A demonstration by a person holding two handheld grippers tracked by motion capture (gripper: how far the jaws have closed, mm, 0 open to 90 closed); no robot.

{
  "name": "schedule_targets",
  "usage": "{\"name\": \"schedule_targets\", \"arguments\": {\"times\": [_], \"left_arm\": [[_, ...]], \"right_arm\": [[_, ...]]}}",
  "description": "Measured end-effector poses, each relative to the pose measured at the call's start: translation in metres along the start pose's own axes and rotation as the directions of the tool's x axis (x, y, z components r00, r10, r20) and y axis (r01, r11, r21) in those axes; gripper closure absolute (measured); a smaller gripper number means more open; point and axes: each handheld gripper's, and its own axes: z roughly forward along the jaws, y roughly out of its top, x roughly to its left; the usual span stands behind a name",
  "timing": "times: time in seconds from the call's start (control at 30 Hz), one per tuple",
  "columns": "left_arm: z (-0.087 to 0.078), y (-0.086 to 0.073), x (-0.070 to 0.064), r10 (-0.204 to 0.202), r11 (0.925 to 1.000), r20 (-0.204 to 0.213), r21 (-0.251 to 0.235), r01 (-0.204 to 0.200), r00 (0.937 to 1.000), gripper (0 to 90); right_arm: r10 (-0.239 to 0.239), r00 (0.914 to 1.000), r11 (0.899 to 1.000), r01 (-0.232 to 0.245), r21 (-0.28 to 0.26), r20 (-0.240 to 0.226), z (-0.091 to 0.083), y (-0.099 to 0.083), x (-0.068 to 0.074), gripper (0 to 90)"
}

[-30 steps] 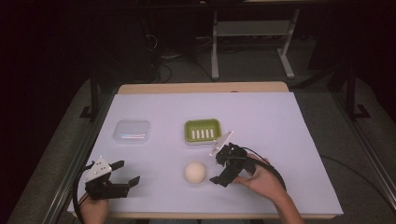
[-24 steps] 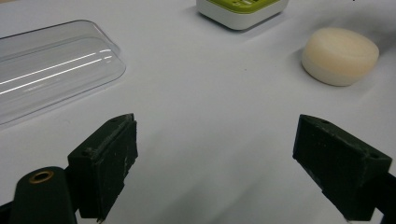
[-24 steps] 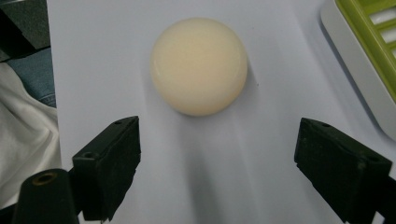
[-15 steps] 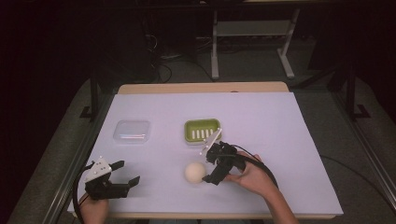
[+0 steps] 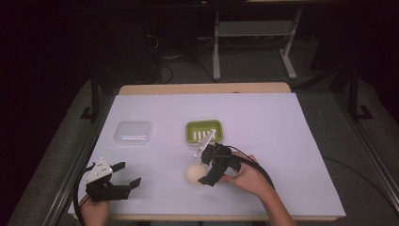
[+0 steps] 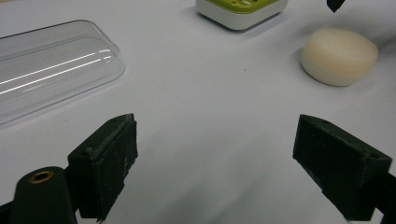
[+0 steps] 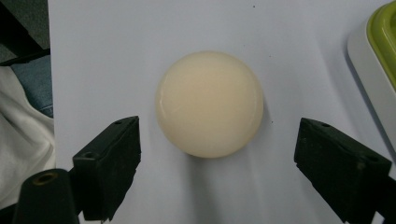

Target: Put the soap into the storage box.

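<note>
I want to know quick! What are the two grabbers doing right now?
Left gripper: open, holding nothing.
Right gripper: open, jaws either side of the soap, not gripping it.

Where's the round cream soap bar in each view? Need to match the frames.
High view: the round cream soap bar lies low and centre on the white table cover, just left of the right gripper.
Left gripper view: upper right, beyond the open jaws.
Right gripper view: centre, ahead of the open jaws and between their lines.
Shared landmark: the green and white soap dish, top centre in the left gripper view, right edge in the right gripper view.
</note>
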Motion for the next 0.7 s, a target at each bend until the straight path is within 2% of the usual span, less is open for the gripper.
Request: {"name": "schedule_targets", "arguments": {"times": [0.7], "left_arm": [[0.0,0.0,0.0,0.004,1.0,0.001,0.001,-0.004,1.0,13.0]], "right_arm": [[-0.012,0.9998,0.999,0.013,0.041,-0.018,0.018,0.014,0.001,14.1]]}}
